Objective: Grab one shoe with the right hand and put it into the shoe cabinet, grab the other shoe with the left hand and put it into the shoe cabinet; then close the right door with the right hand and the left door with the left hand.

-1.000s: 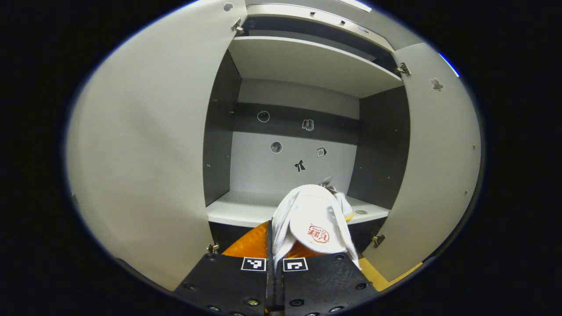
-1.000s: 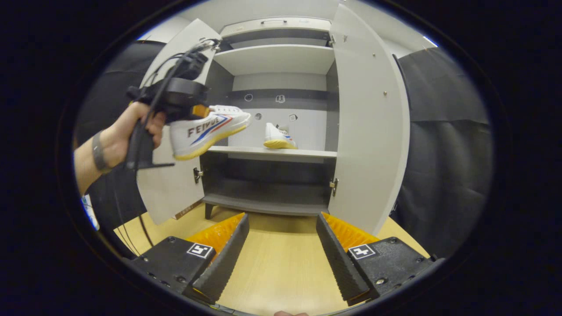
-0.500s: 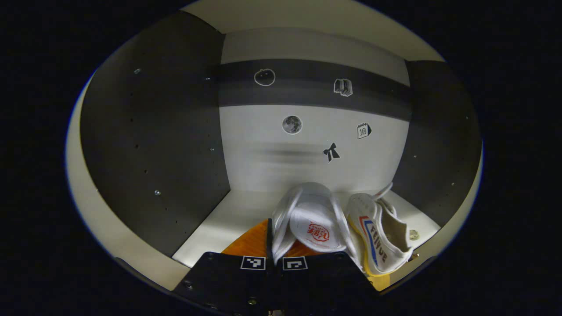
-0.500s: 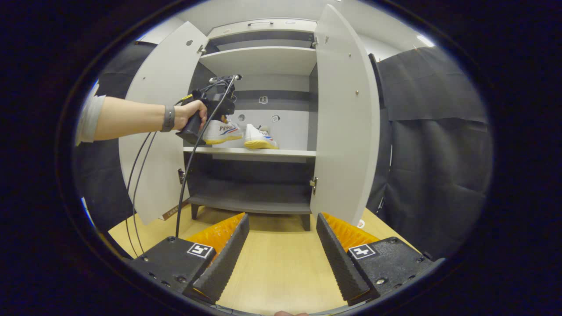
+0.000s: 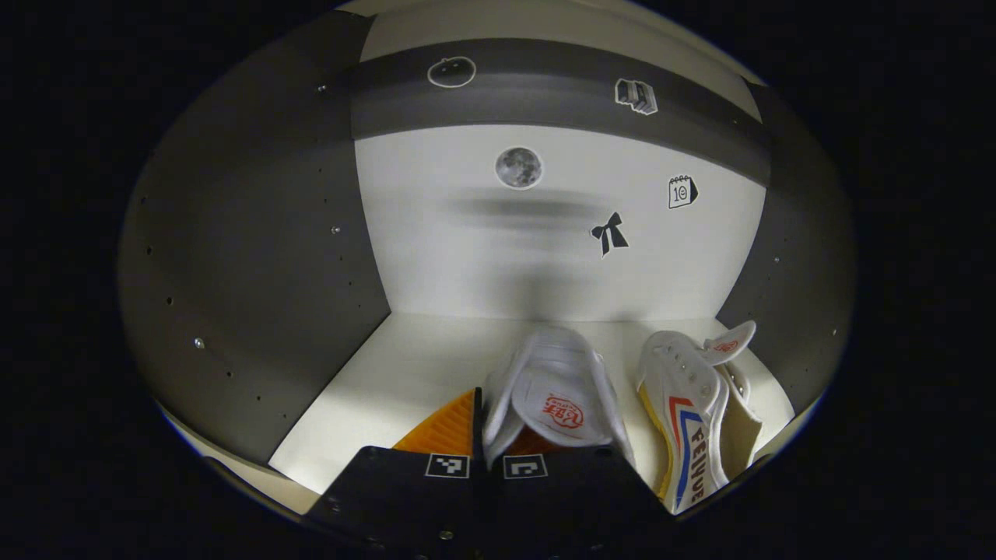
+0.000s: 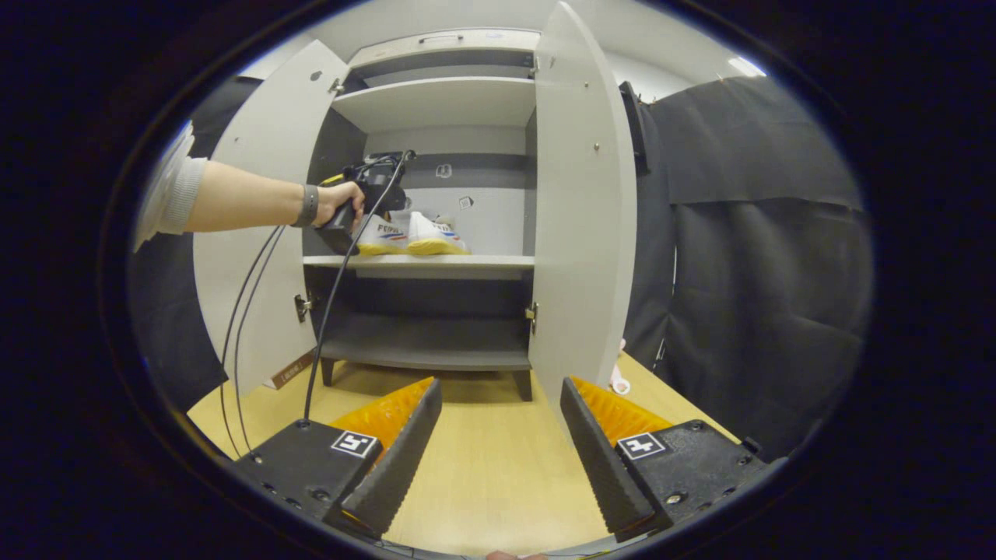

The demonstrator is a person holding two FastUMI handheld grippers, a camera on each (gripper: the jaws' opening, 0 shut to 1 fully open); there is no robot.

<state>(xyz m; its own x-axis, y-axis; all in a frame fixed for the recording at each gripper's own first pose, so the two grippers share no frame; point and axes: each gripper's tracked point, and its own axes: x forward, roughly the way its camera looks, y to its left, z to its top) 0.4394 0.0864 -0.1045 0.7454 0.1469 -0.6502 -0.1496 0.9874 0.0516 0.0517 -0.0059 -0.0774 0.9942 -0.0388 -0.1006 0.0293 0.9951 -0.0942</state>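
My left gripper (image 5: 486, 439) is inside the cabinet, shut on the heel edge of a white shoe (image 5: 556, 393) whose toe points at the back panel. This shoe is down at the level of the middle shelf (image 5: 405, 362); whether its sole rests on the shelf I cannot tell. The other white shoe (image 5: 692, 412), with red and blue stripes, lies on the shelf just to its right. In the right gripper view a hand holds the left gripper (image 6: 366, 198) at the two shoes (image 6: 412, 236). My right gripper (image 6: 498, 435) is open over the wooden floor, well short of the cabinet. The left door (image 6: 257, 257) and right door (image 6: 583, 218) both stand open.
Cables (image 6: 327, 311) hang from the left gripper down across the cabinet front. An upper shelf (image 6: 443, 101) and a lower shelf (image 6: 428, 354) are bare. Black cloth wall (image 6: 762, 257) stands right of the cabinet. The right door's edge is near my right gripper.
The left gripper has carried its shoe deeper into the cabinet and lower, beside the other shoe. The right gripper has drifted right, still open.
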